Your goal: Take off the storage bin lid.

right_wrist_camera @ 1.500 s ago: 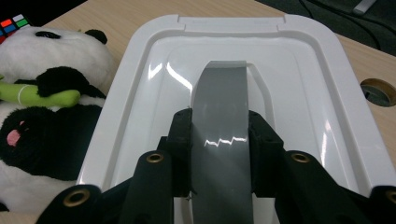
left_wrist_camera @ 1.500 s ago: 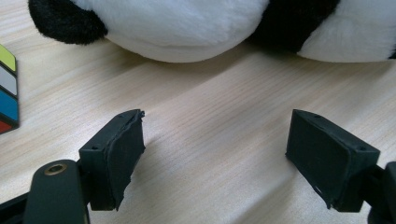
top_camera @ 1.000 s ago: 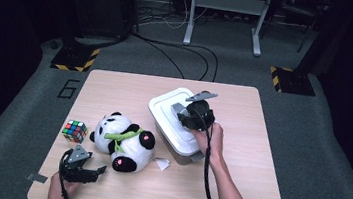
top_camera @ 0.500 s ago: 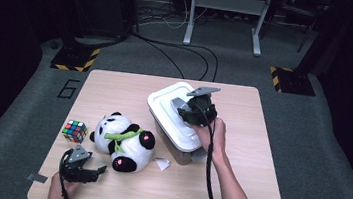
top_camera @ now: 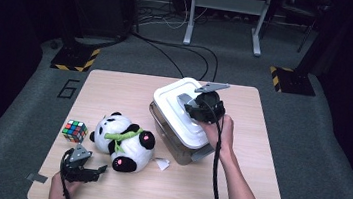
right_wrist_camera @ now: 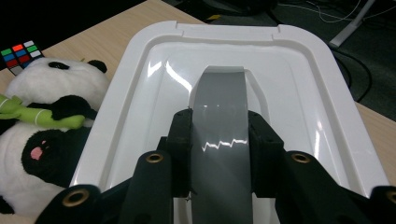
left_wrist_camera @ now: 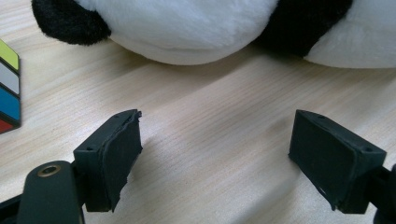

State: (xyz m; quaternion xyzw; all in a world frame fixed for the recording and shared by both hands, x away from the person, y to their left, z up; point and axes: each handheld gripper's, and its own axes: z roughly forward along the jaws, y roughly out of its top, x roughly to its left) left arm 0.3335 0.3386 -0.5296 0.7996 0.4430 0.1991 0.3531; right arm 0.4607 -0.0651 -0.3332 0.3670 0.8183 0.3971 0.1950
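Bin lid (top_camera: 183, 111) tilted up off the clear bin (top_camera: 179, 147), centre-right of the table (top_camera: 255, 189). Right gripper (right_wrist_camera: 218, 140) clamped on the lid's grey handle (right_wrist_camera: 218, 100). Panda (top_camera: 124, 144) sits just left of the bin. Left gripper (left_wrist_camera: 215, 140) released, jaws wide, nothing between, near the front edge. Cube (top_camera: 75, 130) near the left edge.

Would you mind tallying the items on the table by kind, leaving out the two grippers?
Plush panda: 1
Puzzle cube: 1
Clear storage box with white lid: 1
Small white paper scrap: 1
Total: 4
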